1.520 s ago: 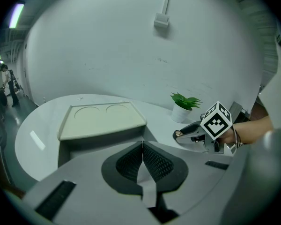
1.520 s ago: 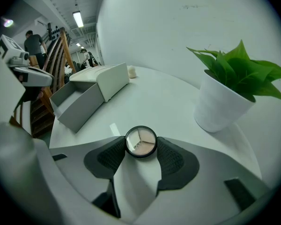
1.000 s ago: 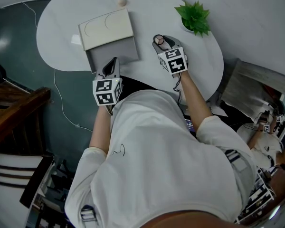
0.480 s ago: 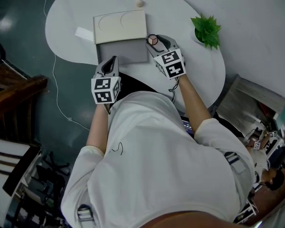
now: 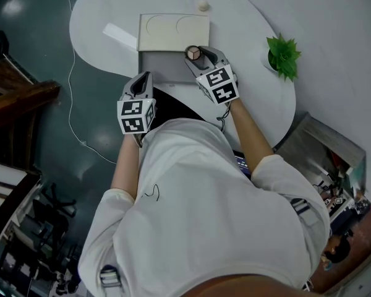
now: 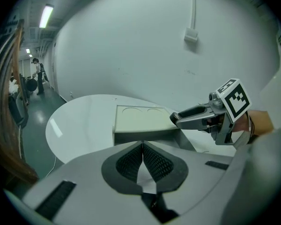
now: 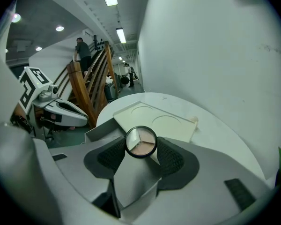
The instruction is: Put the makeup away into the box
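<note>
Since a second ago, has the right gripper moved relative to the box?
Yes. The right gripper, holding the compact, moved left from beside the box to over it.

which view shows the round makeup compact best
The right gripper view: the compact sits large between the jaws, with its three colour sections clear. The head view shows it small, at the edge of the box. The left gripper view does not show it.

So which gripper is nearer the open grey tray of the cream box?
Right. The right gripper, holding a round makeup compact, is over the right side of the grey tray; the left gripper sits short of its near left corner.
</note>
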Tool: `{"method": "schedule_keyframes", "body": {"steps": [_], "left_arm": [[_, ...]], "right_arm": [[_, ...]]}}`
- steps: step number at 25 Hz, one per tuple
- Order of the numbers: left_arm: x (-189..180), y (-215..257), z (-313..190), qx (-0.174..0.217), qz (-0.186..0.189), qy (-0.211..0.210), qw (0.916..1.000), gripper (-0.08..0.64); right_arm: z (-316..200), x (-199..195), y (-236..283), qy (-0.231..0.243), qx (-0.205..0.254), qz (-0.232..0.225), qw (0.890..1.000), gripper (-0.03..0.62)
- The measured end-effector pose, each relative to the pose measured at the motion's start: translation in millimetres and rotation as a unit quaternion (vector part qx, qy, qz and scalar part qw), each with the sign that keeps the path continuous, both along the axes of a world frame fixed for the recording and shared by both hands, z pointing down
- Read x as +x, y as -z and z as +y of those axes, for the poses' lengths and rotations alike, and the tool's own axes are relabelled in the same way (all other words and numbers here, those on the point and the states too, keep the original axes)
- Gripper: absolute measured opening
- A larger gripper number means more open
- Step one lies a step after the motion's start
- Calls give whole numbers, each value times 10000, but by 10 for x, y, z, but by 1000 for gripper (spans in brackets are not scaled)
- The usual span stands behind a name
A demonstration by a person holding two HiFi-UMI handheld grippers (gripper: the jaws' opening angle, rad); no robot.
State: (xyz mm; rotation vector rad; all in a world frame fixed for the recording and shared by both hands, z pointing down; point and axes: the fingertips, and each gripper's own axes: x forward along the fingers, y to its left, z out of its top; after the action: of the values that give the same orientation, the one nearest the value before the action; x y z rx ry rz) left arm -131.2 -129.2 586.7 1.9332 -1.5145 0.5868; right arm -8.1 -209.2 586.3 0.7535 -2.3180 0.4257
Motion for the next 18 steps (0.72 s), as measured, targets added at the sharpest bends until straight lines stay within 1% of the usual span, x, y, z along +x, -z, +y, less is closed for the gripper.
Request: {"method": "schedule_keyframes", "body": {"steps": [6, 9, 12, 15, 18], "left_arm": [[-251, -23, -38, -63, 12, 243, 9997, 20], [-376, -30, -90, -96, 22, 317, 9994, 20], [-495, -32, -158, -124, 21, 353, 9993, 20], [-605, -44, -231, -146, 24, 372, 9992, 20], [-718, -63, -285, -173, 32, 392, 9991, 20]], "right_arm": [[142, -456, 28, 656, -133, -63, 9977, 212], [249, -710, -2, 1015, -314, -143, 9942, 212], [363, -930, -75, 1393, -506, -114, 9889, 212], [490, -1116, -171, 1861, -690, -91, 9801, 212], [570, -1219, -261, 2102, -937, 88, 9731, 212]]}}
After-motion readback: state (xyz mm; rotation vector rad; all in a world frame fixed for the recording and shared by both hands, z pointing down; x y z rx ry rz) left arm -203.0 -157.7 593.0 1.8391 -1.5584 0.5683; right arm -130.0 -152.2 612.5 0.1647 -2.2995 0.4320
